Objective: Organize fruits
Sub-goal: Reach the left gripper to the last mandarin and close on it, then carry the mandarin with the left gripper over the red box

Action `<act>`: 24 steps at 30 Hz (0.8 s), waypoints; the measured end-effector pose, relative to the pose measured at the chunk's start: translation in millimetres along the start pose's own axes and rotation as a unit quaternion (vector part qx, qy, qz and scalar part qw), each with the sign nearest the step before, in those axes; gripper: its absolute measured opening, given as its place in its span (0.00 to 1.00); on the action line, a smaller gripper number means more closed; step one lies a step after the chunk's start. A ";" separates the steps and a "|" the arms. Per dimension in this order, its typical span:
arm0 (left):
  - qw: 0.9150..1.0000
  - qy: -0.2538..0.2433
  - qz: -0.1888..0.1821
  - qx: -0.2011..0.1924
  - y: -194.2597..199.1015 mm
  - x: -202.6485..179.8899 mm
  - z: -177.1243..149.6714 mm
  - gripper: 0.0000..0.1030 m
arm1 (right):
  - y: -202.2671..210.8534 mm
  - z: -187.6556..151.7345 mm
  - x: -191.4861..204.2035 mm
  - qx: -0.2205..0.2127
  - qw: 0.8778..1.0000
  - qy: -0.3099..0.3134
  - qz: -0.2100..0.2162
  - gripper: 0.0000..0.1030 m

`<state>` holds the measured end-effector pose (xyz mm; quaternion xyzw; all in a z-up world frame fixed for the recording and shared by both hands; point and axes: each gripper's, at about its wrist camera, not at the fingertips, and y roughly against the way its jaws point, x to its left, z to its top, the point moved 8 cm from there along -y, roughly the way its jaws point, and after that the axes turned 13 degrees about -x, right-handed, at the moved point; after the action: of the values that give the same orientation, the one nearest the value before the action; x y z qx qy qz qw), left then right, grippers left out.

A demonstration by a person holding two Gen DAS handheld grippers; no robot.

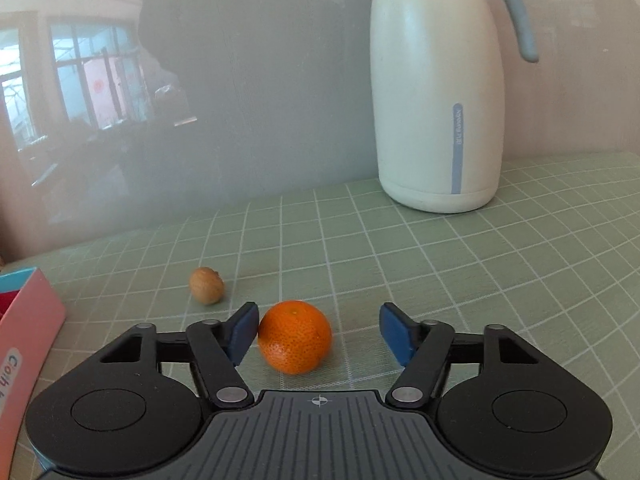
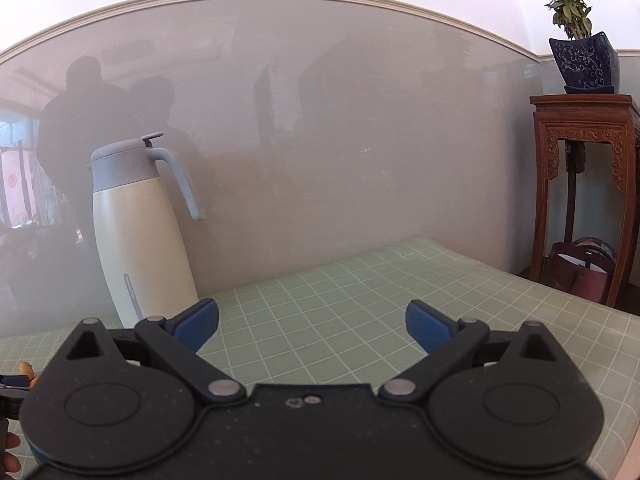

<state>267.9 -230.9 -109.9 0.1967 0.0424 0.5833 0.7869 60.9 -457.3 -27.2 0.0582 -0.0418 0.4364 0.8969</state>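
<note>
In the left wrist view a small orange mandarin [image 1: 295, 336] lies on the green grid mat [image 1: 460, 276], between the fingers of my left gripper [image 1: 320, 334]. The jaws are open; the mandarin lies close to the left blue pad [image 1: 242, 330], with a wide gap to the right pad. A small brown round fruit [image 1: 206, 285] lies on the mat just beyond, to the left. In the right wrist view my right gripper [image 2: 312, 326] is open and empty above the mat [image 2: 360, 292]. A bit of the brown fruit [image 2: 26, 369] shows at that view's far left edge.
A tall white jug with a grey-blue lid and handle [image 1: 438, 92] stands at the back right by the glossy wall; it also shows in the right wrist view [image 2: 138, 232]. A pink box [image 1: 24, 344] sits at the left edge. A wooden stand [image 2: 584, 184] with a potted plant [image 2: 582, 52] is off the table's right.
</note>
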 end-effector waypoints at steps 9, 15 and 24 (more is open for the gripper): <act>1.000 0.000 -0.017 0.009 -3.4 -5.5 -3.7 0.38 | -4.0 1.0 -3.6 -0.003 1.000 -0.002 -0.009 0.97; 1.000 -0.004 0.001 -0.008 5.3 -2.3 0.3 0.38 | -3.5 0.2 0.7 -0.001 1.000 0.002 -0.006 0.97; 0.998 -0.004 0.041 -0.044 31.9 34.0 16.5 0.38 | -2.5 -0.9 13.1 0.003 1.000 0.002 0.007 0.97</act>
<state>254.8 -195.7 -77.7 0.1657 0.0055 0.6160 0.7701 71.0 -448.5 -26.6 0.0593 -0.0388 0.4428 0.8938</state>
